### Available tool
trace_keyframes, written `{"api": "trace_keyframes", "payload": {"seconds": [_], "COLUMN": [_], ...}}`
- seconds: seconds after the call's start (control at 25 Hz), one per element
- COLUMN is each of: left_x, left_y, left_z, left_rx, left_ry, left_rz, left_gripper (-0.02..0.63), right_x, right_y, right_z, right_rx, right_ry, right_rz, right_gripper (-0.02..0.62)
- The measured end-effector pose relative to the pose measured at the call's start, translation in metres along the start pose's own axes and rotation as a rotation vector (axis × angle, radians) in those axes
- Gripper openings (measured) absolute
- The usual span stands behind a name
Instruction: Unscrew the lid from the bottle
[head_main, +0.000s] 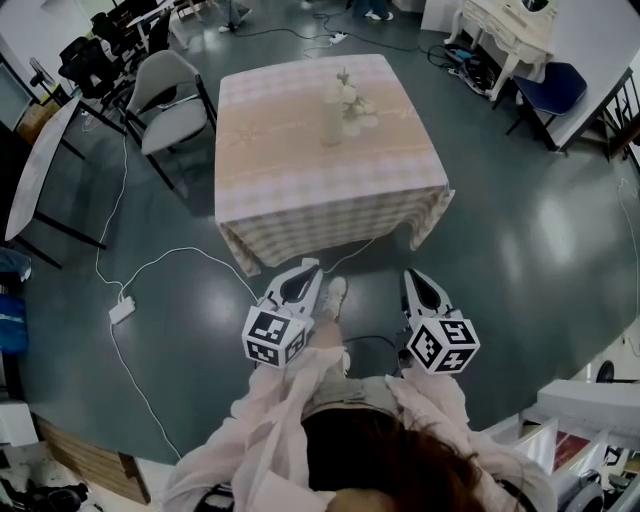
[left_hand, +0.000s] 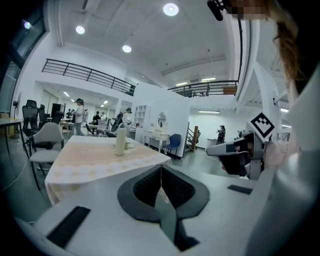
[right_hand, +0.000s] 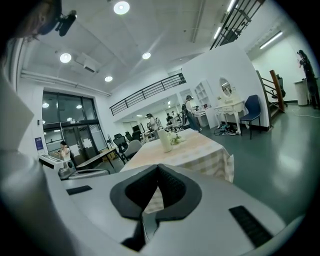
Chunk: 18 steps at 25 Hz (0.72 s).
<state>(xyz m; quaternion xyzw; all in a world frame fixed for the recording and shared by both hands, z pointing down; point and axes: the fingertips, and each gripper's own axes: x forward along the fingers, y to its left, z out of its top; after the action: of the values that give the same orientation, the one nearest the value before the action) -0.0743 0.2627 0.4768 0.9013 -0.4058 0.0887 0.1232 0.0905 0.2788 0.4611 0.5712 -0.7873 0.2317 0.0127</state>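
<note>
A pale bottle (head_main: 332, 120) stands upright on the far half of the table with a checked cloth (head_main: 300, 190), with small white flowers (head_main: 358, 110) beside it. Its lid is too small to make out. Both grippers hang over the floor in front of the table, well short of the bottle. My left gripper (head_main: 307, 270) and my right gripper (head_main: 408, 277) are shut with nothing between their jaws. In the left gripper view the bottle (left_hand: 120, 141) is far beyond the shut left gripper (left_hand: 161, 172). The right gripper view shows the bottle (right_hand: 164, 140) past the shut right gripper (right_hand: 158, 172).
A grey chair (head_main: 170, 100) stands left of the table. A white power strip (head_main: 122, 310) and cables lie on the dark floor. A white dresser (head_main: 505, 25) and a blue chair (head_main: 550, 90) are at the back right. The person's shoe (head_main: 335, 295) shows between the grippers.
</note>
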Motion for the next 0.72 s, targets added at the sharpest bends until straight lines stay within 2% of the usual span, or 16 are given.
{"api": "trace_keyframes", "payload": {"seconds": [0.4,0.72], "left_x": [0.071,0.138], "left_y": [0.029,0.083], "left_z": [0.017,0.051], "left_rx": [-0.004,-0.015], "left_ry": [0.0,-0.005], "left_rz": [-0.034,-0.054], "left_gripper": [0.028,0.028], "right_x": [0.057,0.129], "right_y": [-0.041,-0.066], "right_z": [0.023,0.069], "right_rx": [0.013,0.02], "right_ry": [0.008,-0.006], "right_rz": [-0.033,-0.056], "right_gripper": [0.012,0.012]}}
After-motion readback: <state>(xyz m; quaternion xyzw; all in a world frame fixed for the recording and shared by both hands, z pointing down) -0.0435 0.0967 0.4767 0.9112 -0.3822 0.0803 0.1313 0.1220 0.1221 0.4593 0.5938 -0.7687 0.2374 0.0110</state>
